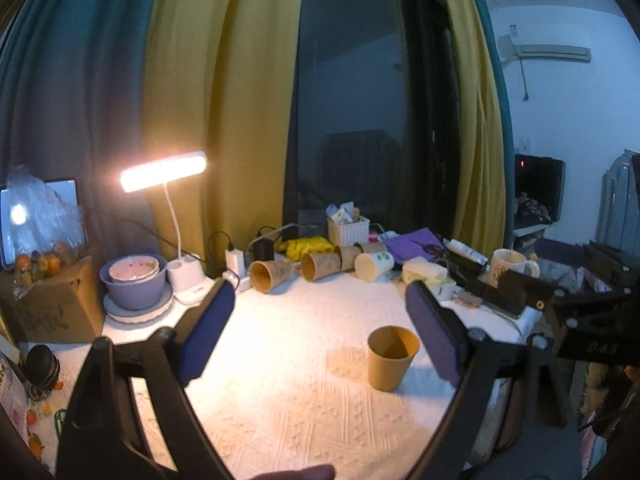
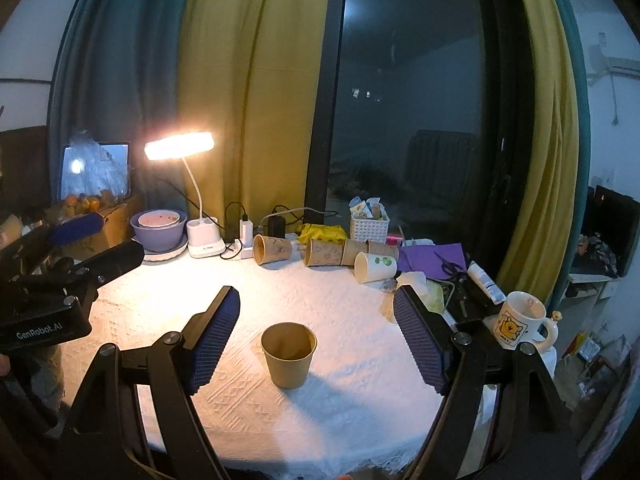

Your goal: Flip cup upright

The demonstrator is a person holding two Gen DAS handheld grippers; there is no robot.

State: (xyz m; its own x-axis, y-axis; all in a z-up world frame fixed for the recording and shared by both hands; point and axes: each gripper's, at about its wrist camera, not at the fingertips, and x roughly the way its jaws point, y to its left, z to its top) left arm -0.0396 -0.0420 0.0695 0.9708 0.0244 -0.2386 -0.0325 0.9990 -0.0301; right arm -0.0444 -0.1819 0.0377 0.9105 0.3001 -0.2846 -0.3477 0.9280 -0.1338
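A brown paper cup stands upright with its mouth up on the white tablecloth; it also shows in the right wrist view. My left gripper is open and empty, and the cup sits just inside its right finger, nearer the camera than the tips. My right gripper is open and empty, with the cup between its fingers, untouched. The left gripper's body shows at the left of the right wrist view, and the right gripper's body at the right of the left wrist view.
Several paper cups lie on their sides along the back of the table. A lit desk lamp, a purple bowl, a white basket and chargers stand behind. A cartoon mug sits at the right edge.
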